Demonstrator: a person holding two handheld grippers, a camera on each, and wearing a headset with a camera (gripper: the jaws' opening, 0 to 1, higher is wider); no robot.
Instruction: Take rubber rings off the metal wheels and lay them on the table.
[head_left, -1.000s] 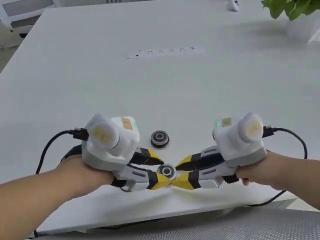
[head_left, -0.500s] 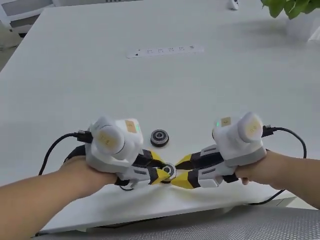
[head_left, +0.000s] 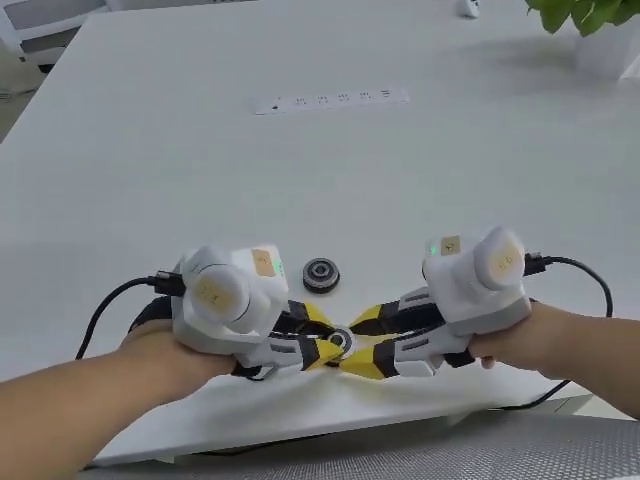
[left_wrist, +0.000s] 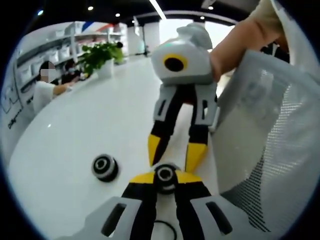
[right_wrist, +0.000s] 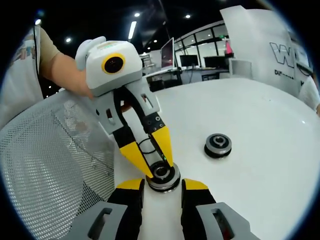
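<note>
Right at the near edge of the table, the two claws meet nose to nose over one metal wheel. The left claw comes in from the left, and its yellow tips are clamped on either side of the wheel's rim, so it has a firm grip. The right claw faces it from the other side. Its jaws bracket the same wheel and press against it too, so both are closed on that one piece, which sits just above the table surface near the front edge.

In the left gripper view, a thin black loop lies on the table under that claw's jaws. I cannot tell whether it is a rubber ring.

A little further in from the near edge, just beyond the left claw, the second wheel lies flat on its own, untouched, with its dark rim showing.

Well beyond that, toward the far edge, a white power strip lies across the middle of the table. At the far right corner, green plant leaves poke in.
</note>
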